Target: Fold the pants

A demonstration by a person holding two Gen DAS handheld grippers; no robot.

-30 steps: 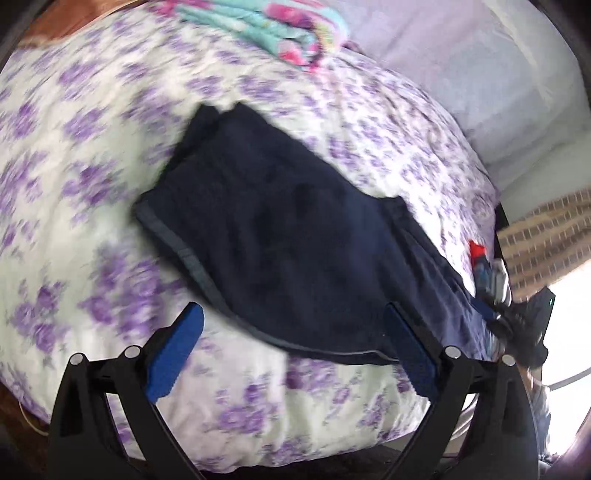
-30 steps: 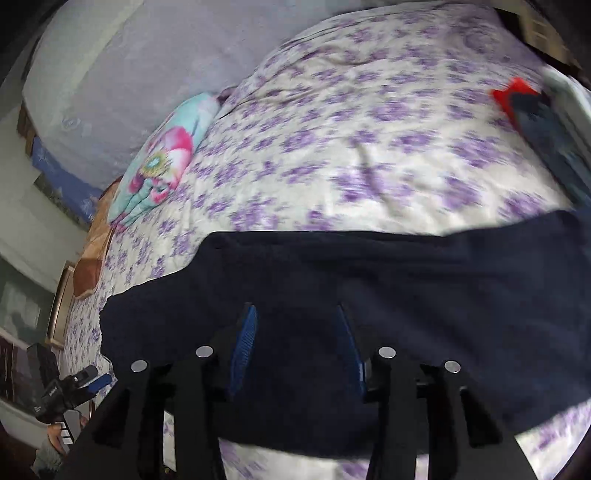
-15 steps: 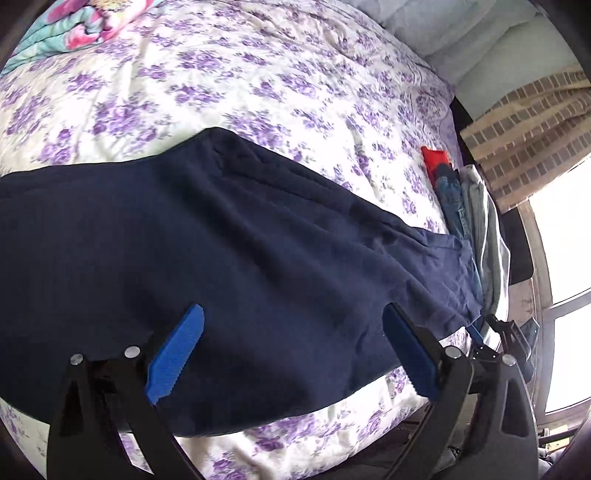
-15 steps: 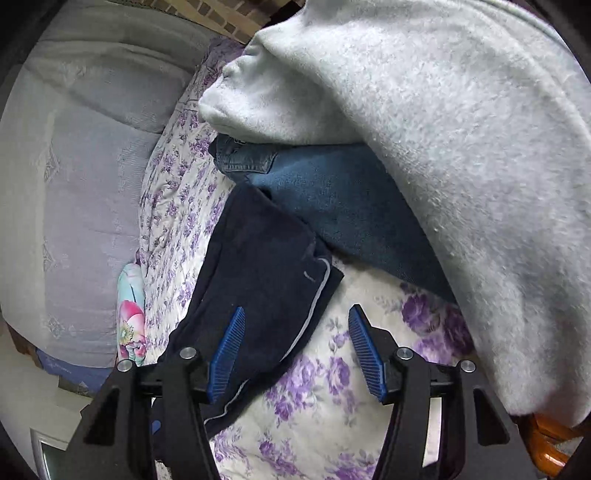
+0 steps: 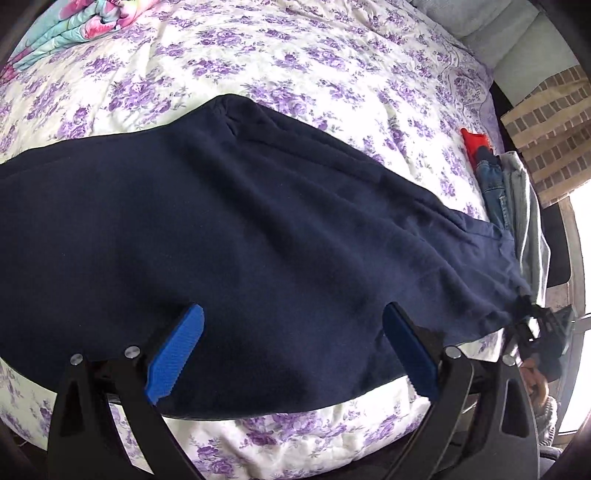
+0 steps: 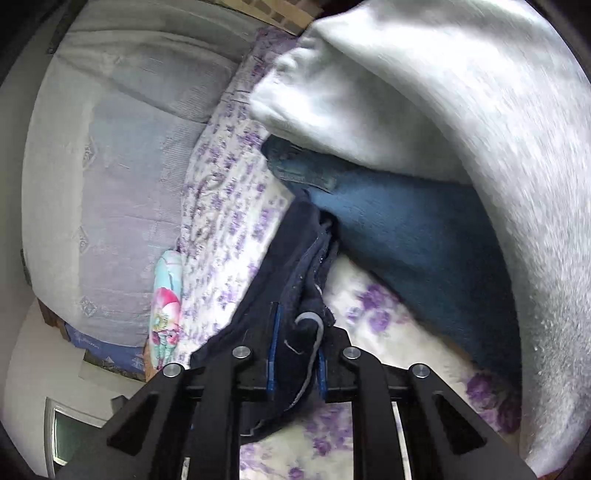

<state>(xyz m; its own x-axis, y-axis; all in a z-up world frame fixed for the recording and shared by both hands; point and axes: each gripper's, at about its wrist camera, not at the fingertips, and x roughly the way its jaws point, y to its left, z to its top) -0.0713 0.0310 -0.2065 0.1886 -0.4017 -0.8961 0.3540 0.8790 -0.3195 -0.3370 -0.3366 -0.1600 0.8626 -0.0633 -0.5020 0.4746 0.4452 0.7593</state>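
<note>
**Navy pants flat on the bed, right claw pinching the far end**

So here's where you're at. The navy pants [image 5: 258, 236] are spread across the floral bedspread [image 5: 295, 66], running from the left edge of your left wrist view out to the bed's right side, where the narrow end reaches a stack of folded clothes.

Your left gripper [image 5: 291, 350] is hanging over the near edge of the pants with its blue pads spread wide apart, nothing between them being squeezed (the fabric just lies underneath).

Your right gripper [image 6: 295, 350] is the busy one. Its jaws are closing, and the bunched end of the pants [image 6: 295, 280] is right between the pads, pressed in on both sides, with a light drawstring or seam cord [image 6: 314, 332] looping out of the pinch. So call it clamped on the pants.

Right next to that end sit the folded blue jeans [image 6: 406, 236], touching the pants, with a grey sweatshirt [image 6: 461, 110] piled on top of them (that part is motion-blurred). A red item [image 5: 476, 142] peeks out behind the stack in the left view, and a folded floral blanket [image 5: 74, 22] sits at the far corner of the bed.
</note>
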